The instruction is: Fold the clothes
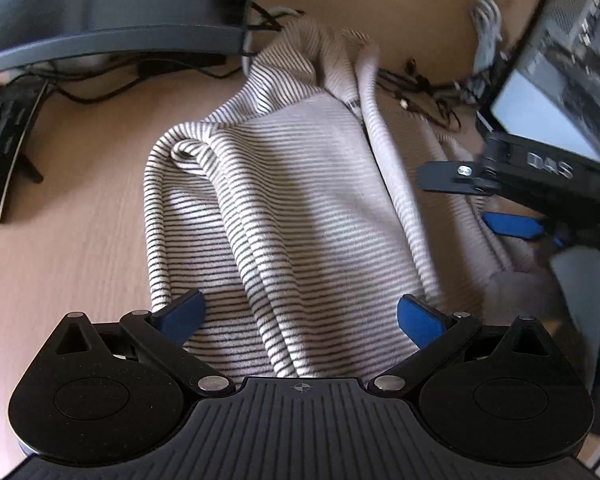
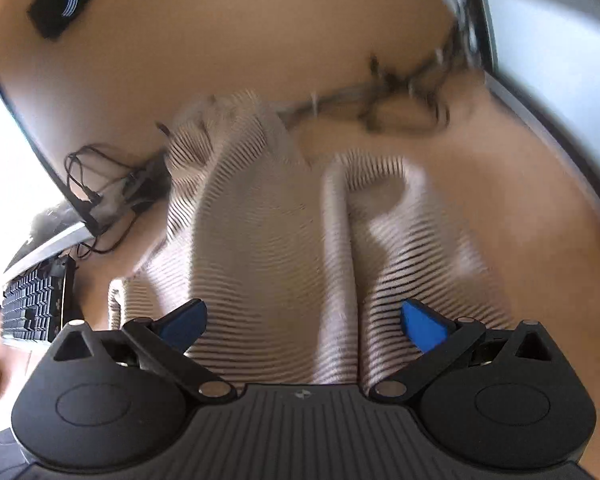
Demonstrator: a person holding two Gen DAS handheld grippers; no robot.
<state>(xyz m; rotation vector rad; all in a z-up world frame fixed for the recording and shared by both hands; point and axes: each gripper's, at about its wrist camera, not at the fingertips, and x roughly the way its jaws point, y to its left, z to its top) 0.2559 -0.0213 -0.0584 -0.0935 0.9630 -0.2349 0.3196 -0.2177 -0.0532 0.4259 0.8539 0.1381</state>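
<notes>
A cream garment with thin dark stripes [image 1: 284,200] lies bunched on the wooden desk, with a sleeve folded over its left side. My left gripper [image 1: 300,316] is open just above its near edge, blue pads spread to either side of the cloth. The right gripper [image 1: 500,200] shows at the right of the left wrist view, over the garment's right side. In the right wrist view the same garment [image 2: 268,240] lies under my open right gripper [image 2: 302,320], blurred by motion. Neither gripper holds cloth.
A monitor base [image 1: 112,40] and a black keyboard [image 1: 0,152] stand at the back left. Tangled cables [image 1: 420,84] lie behind the garment. A dark computer case [image 1: 560,80] stands at the right. Bare desk [image 1: 72,248] lies left of the cloth.
</notes>
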